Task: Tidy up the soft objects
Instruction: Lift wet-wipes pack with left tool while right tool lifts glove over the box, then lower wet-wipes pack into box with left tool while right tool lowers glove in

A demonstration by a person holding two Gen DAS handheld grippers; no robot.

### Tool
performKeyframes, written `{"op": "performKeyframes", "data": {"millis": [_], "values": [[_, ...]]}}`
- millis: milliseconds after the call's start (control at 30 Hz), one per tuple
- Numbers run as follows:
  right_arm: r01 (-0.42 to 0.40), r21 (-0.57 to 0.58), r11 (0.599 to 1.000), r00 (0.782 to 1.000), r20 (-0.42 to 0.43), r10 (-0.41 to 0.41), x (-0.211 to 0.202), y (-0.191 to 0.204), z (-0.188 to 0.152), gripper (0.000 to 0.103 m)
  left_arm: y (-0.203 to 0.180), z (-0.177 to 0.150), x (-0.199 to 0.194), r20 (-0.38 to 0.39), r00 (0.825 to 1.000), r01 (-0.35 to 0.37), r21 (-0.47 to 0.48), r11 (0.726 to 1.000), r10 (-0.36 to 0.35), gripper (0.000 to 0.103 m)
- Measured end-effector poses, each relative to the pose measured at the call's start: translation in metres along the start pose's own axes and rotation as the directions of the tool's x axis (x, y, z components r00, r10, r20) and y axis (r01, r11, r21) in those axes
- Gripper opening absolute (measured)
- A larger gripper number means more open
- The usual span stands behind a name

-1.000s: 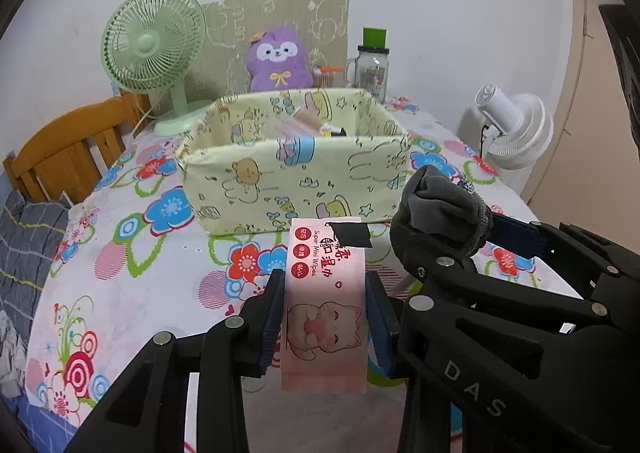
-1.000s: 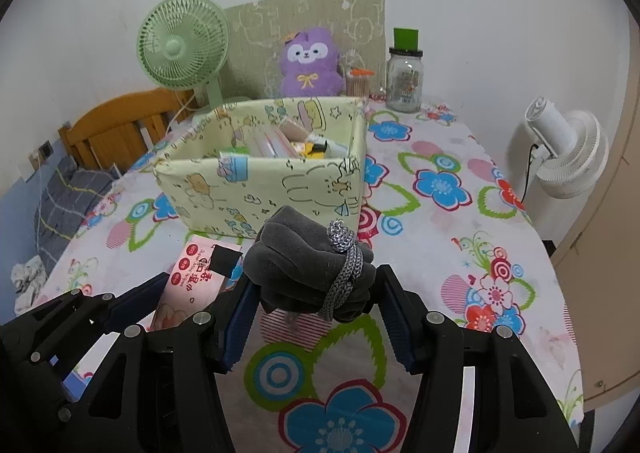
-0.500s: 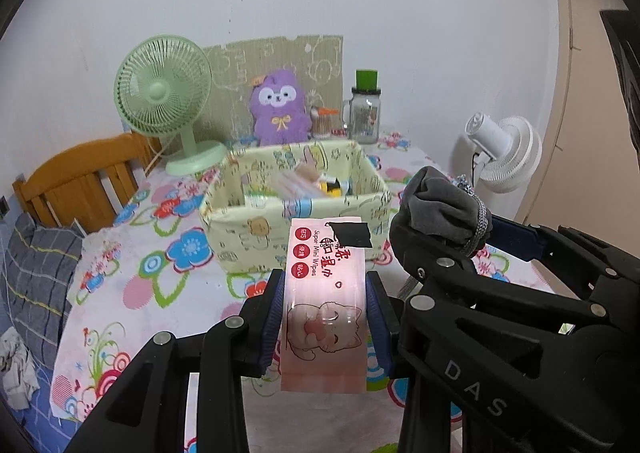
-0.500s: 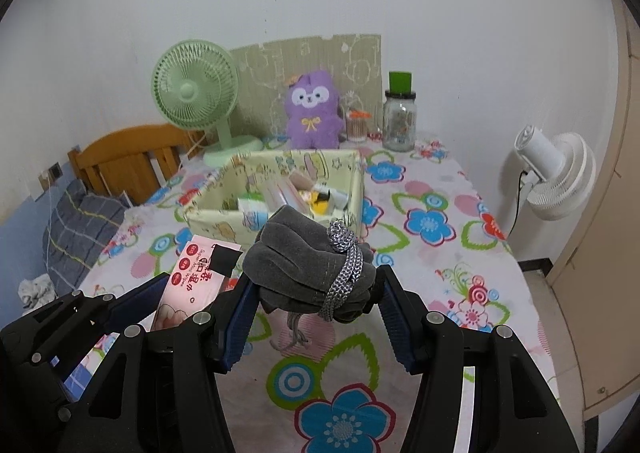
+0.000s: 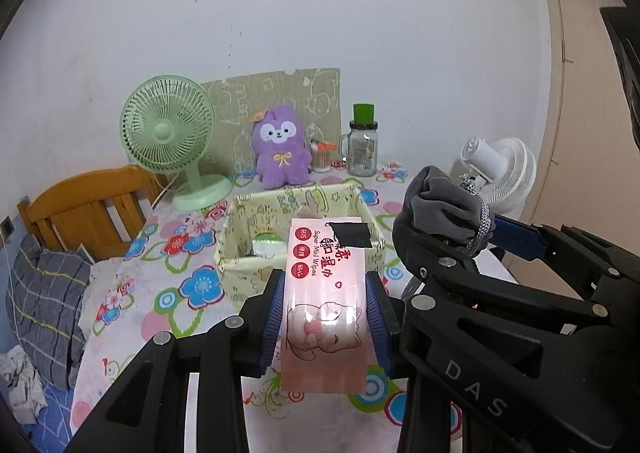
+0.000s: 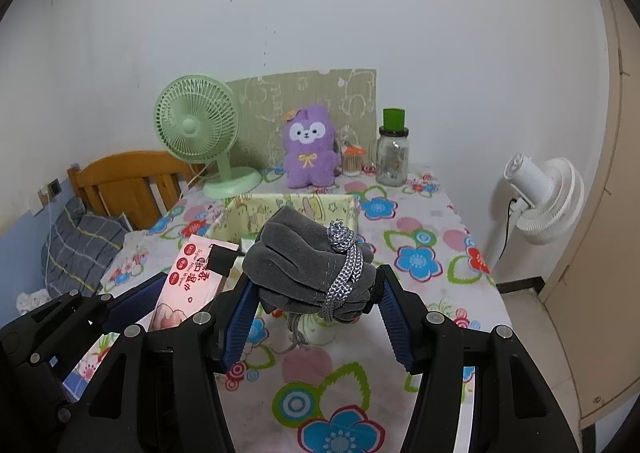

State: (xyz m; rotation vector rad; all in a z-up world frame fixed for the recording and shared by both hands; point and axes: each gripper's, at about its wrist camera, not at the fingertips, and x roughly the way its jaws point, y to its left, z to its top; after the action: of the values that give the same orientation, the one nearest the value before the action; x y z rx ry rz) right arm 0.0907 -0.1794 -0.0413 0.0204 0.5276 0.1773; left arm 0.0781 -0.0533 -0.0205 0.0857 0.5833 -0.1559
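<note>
Nearest the cameras, the left hand-held gripper [image 5: 326, 317] is clamped on a pink pack of wipes [image 5: 325, 305], its blue pads pressed against the pack's two long sides, and the pack is carried in the air above the near part of the bench [image 6: 432, 281] with its top end pointing toward the far edge. Just to its right the right hand-held gripper [image 6: 316, 301] is clenched on a gray pouch [image 6: 308, 265] bound with a silver cord [image 6: 346, 273] — a loose tail of cord hangs below the pouch. Both soft things are lifted clear of the flowered cloth, side by side. Beyond them, about mid-bench, stands the yellow fabric box [image 5: 236, 265], open at the top and already holding a few things that are too hidden to name. This looks like the carry step: both items are in hand and not yet over the box. The next move would call for bringing each one forward over the box's rim, lowering it into a free spot and only then letting go — likely one at a time, since the two grippers sit close together. At the far edge stand a green fan [image 6: 198, 133], a purple plush toy [image 6: 308, 149] and a glass jar [image 6: 393, 157]; a white fan [image 6: 540, 197] stands off the right edge.
</note>
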Motion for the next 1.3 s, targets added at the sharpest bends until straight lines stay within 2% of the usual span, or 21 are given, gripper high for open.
{"op": "performKeyframes", "data": {"millis": [633,1300], "values": [[-0.008,0.001,1.0,0.999,0.037,0.008,0.018,0.002,0.034,0.061,0.013,0.029,0.013,0.05,0.998,-0.027,-0.018,0.999,0.028,0.04],[-0.034,0.009,0.999,0.999,-0.014,0.034,0.086,-0.002,0.055,0.061,0.02,0.047,0.072,-0.004,0.998,-0.069,-0.03,0.997,0.069,0.04]]}}
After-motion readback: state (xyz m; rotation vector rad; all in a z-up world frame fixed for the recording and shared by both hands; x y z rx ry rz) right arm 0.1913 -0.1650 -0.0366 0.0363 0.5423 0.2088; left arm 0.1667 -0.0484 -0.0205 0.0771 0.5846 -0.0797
